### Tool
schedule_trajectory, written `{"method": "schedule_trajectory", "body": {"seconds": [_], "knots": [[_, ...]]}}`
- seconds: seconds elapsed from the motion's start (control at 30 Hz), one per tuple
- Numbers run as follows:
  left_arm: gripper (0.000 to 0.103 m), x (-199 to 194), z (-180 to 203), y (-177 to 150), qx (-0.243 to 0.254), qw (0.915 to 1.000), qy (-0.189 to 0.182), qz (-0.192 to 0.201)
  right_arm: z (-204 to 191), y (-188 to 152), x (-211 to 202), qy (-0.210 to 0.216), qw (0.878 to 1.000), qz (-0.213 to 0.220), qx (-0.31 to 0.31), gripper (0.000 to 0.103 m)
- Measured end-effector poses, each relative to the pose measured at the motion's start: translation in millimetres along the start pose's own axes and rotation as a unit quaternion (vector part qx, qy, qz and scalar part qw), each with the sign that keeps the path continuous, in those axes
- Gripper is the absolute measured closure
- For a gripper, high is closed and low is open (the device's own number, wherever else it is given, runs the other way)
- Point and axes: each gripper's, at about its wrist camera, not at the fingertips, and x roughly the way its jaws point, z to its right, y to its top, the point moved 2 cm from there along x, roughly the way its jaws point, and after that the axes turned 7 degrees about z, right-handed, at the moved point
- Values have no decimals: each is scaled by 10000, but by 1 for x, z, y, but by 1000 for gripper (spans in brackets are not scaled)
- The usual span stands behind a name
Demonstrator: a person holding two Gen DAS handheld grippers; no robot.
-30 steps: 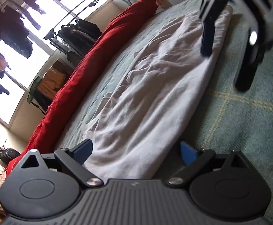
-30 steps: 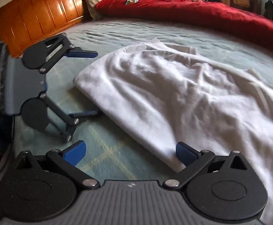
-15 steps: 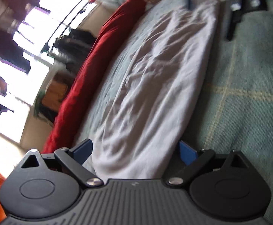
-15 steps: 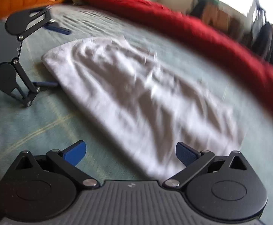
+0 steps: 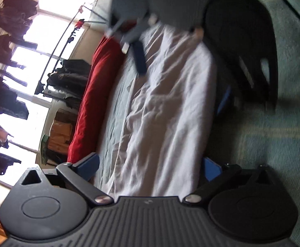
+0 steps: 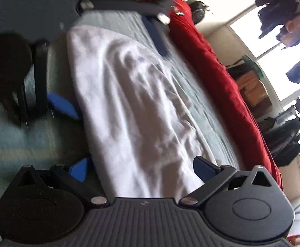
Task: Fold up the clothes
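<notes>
A white garment [image 5: 166, 107] lies folded into a long strip on the green bedspread [image 5: 277, 144]. My left gripper [image 5: 150, 167] straddles its near end; the jaws are opening, with cloth between the blue pads and neither pad pressing on it. At the far end, my right gripper [image 5: 182, 80] faces me, one blue finger [image 5: 140, 58] over the cloth and the other beside its edge. In the right wrist view the garment [image 6: 133, 107] runs between the wide-open fingers of my right gripper [image 6: 141, 168]. My left gripper [image 6: 108, 72] stands at the opposite end.
A red duvet [image 5: 90, 94] is bunched along the far side of the bed [image 6: 222, 78]. Beyond it stand a clothes rack [image 5: 67, 78] with dark garments, cardboard boxes [image 5: 61, 131] and bright windows [image 6: 273, 41]. Bare bedspread [image 6: 5, 140] lies on the near side.
Both grippers have rolled and closed in on the garment's two ends. The right gripper looms far larger in the left wrist view. The garment itself lies as before.
</notes>
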Motion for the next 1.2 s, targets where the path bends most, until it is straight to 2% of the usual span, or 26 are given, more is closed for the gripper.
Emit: {"method": "schedule_trajectory", "body": {"seconds": [0.17, 0.27, 0.37, 0.47, 0.53, 0.63, 0.77, 0.9, 1.03, 1.07, 1.13, 1.17, 1.2], "knots": [[1, -4, -10, -30, -19, 9991, 144, -399, 26, -46, -15, -489, 9975, -501, -37, 0], [1, -2, -10, -29, -33, 9986, 210, -492, 34, -64, -18, -737, 9943, -774, -37, 0], [2, 9, -3, -9, 262, 9985, 315, -375, 32, -60, -10, -845, 9934, -769, 33, 0], [2, 21, -1, 15, 334, 9987, 336, -190, 22, -40, 1, -928, 9940, -551, -168, 0], [1, 26, 1, 19, 467, 9983, 325, -122, 17, -28, 7, -905, 9947, -446, -222, 0], [1, 23, -4, 4, 383, 9983, 400, -165, 18, -29, 7, -890, 9951, -335, -270, 0], [1, 19, -9, -26, 409, 9969, 568, -356, 34, -58, 0, -1039, 9929, -558, -167, 0], [3, 26, 3, -15, 1005, 9928, 573, -312, 40, -65, 7, -951, 9928, -719, -80, 0], [3, 34, 8, -9, 1411, 9884, 497, -270, 30, -60, 14, -1164, 9898, -744, -358, 0], [5, 35, 8, -9, 1365, 9892, 459, -269, 31, -63, 12, -1183, 9901, -715, -250, 0], [18, 35, 10, -10, 1261, 9910, 378, -253, 36, -70, 11, -1237, 9903, -640, 38, 0], [35, 33, 14, -11, 1217, 9917, 332, -235, 38, -73, 10, -1290, 9896, -604, 216, 0], [63, 31, 20, -13, 1195, 9923, 268, -204, 38, -76, 9, -1358, 9883, -584, 383, 0]]}}
